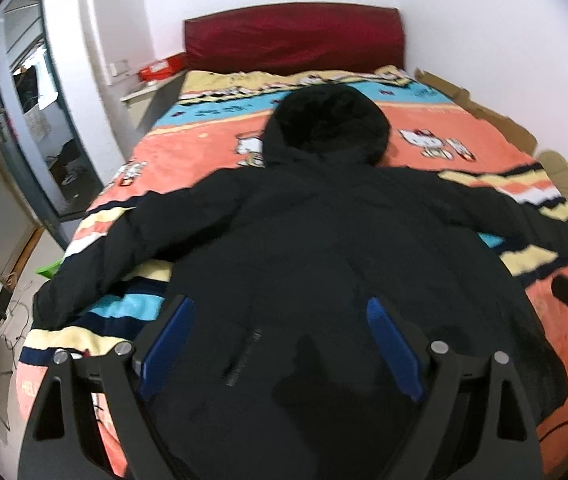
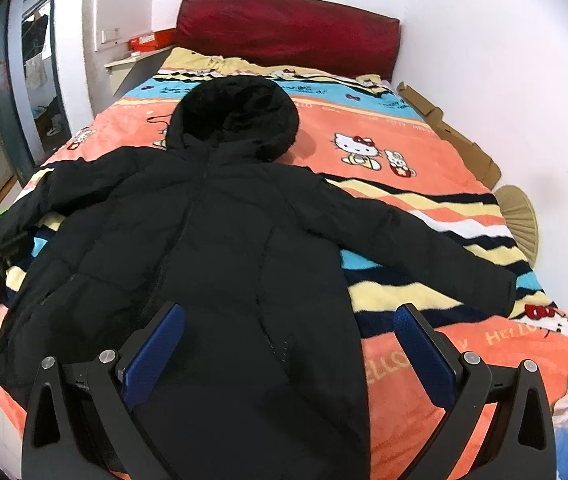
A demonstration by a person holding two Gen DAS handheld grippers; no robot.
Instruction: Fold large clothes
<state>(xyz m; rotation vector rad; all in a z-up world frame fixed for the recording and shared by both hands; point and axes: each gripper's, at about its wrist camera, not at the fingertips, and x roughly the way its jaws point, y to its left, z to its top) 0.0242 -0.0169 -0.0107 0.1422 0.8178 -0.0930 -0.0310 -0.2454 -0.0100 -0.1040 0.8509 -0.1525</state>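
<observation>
The left gripper [image 1: 280, 344] hovers over the lower body of the black hooded padded jacket [image 1: 324, 248], its blue-padded fingers [image 1: 172, 340] spread wide and holding nothing. The jacket lies flat — hood toward the dark red headboard [image 2: 288, 32], long axis running straight away from both grippers, sleeves out sideways. The right gripper [image 2: 290, 344], likewise agape and empty, hangs over the hem's right edge, probably nearer the right sleeve [image 2: 424, 248]. Beneath lies an orange cartoon-print blanket [image 2: 404, 152] on a bed against white walls.
</observation>
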